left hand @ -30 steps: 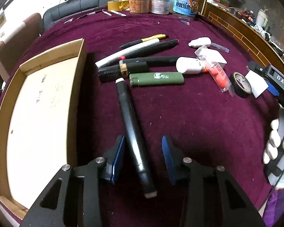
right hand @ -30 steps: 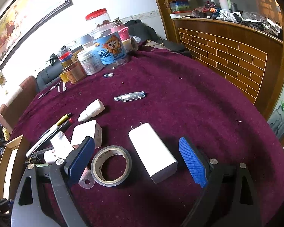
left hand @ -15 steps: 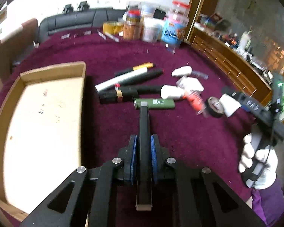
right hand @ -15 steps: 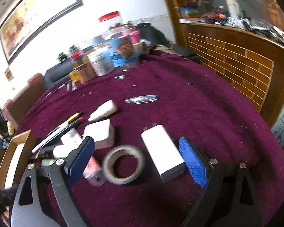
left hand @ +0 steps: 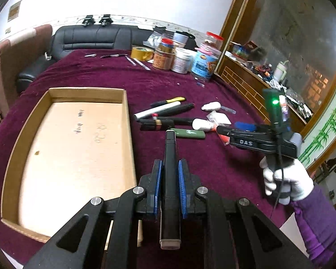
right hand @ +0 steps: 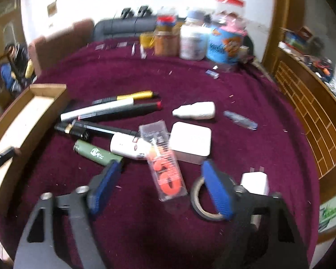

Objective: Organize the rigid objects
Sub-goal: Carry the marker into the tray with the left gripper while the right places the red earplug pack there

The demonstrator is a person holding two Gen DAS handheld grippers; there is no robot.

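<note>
A round tabletop (left hand: 96, 76) under a dark red cloth carries everything. On its left side lies a shallow cardboard tray (left hand: 127, 121), wide and open-topped, with a few scribbles on its pale floor.

The left gripper (left hand: 169, 179) has its jaws clenched on a long black marker (left hand: 169, 161), which points forward along the fingers, clear of the cloth, just right of the tray's near corner; the blue pads (left hand: 158, 179) press on both sides of the barrel.

The right gripper (right hand: 161, 186), held by a hand in a white glove (left hand: 286, 179) and a purple sleeve, hangs over the clutter on the right. Its jaws are closing, still wide apart and pressing on nothing; a clear packet with orange contents (right hand: 165, 165) lies on the cloth in the gap between them.

At the far edge stands a group of jars and tubs (left hand: 186, 56). In the middle lie several pens and markers (right hand: 114, 109) side by side, near the tray's right wall. Beside them are a green lighter (right hand: 96, 153), a white bottle (right hand: 130, 145), a white square block (right hand: 190, 143), a white nozzle cap (right hand: 197, 111) and a small clear blue piece (right hand: 239, 120). A roll of dark tape (right hand: 199, 201) and a white plug adapter (right hand: 255, 179) sit partly behind the right finger.
</note>
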